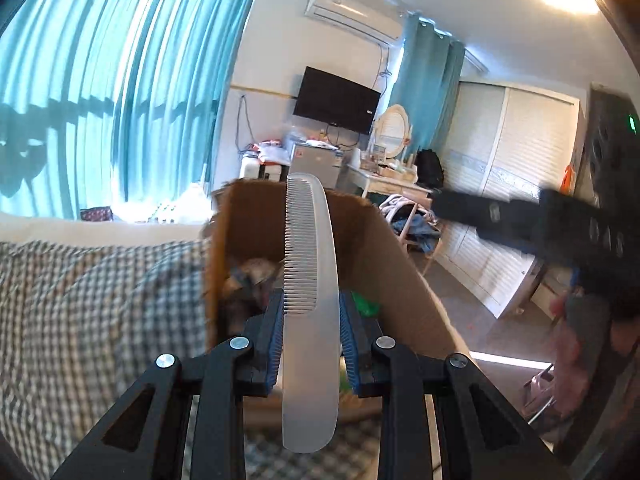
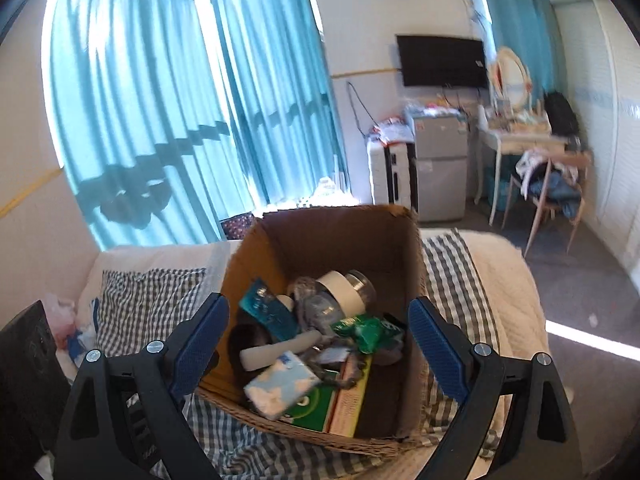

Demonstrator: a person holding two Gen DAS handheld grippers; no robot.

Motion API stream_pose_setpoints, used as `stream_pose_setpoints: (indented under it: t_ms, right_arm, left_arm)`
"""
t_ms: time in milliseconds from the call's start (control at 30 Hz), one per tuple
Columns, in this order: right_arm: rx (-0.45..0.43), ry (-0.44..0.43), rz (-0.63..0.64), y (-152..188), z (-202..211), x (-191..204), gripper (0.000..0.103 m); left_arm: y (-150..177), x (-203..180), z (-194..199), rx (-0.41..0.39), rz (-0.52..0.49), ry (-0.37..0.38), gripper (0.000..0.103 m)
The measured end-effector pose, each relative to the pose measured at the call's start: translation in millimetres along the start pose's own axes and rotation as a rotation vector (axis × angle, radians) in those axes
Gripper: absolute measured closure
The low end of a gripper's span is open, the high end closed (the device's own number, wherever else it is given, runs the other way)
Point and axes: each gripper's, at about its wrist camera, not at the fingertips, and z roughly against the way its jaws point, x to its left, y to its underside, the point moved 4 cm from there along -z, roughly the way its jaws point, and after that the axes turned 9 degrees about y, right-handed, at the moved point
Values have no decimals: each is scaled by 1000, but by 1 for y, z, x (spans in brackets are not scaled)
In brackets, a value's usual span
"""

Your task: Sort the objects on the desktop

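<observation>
My left gripper [image 1: 311,312] is shut on a white comb [image 1: 310,280], held upright with its teeth facing left, just above the near rim of a cardboard box [image 1: 384,248]. My right gripper [image 2: 318,336] is open and empty, hovering over the same box [image 2: 320,232]. The box holds several items: a clear bottle [image 2: 340,292], a teal packet [image 2: 266,312], a green wrapper [image 2: 364,332], a blue-and-white tissue pack [image 2: 282,384] and a green carton [image 2: 320,408]. The right gripper's body shows blurred at the right of the left wrist view [image 1: 560,220].
The box sits on a bed with a grey checked cover [image 2: 152,300]. A black object [image 2: 24,360] lies at the left edge. Teal curtains [image 2: 160,100], a small fridge [image 2: 440,164], a dressing table [image 2: 516,136] and a chair [image 2: 552,200] stand beyond the bed.
</observation>
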Motion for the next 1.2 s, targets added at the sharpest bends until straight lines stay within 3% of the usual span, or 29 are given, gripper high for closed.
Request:
stream_pose_setpoints:
  t_ms: [100,167,267,367,500,567,767,967,1200]
  right_arm:
    - [41,23,-42,6,-16,-23,11]
    - [54,35,-37,9,-21,-30,6]
    - [33,65,-88,14,-22,-43,0]
    - [32,38,-150,16,-20,-50,0]
    - [-28,31,-140,14,-4,-39,0]
    - [-50,41,-112,15,2,-27,0]
    - [-40,67,30,36,-3,25,0]
    - [-31,71,178,59,-3,72,0]
    - [13,58,214,79,-14,97,0]
  left_arm:
    - [-2,-1,-29,21,-14,-29,69]
    - [0,2,-49,67,-12,-36,1]
    - [3,14,-40,-10,2,-156,0]
    - [4,18,-29,-12,12,-223,0]
    - [-2,25,15,-83,-31,-398,0]
    - [-4,30,38,-121,-54,-446,0]
    - [7,43,81,-108,-106,-536,0]
    - [26,77,103,-86,-57,-643,0]
    - [34,93,103,-68,-10,-647,0]
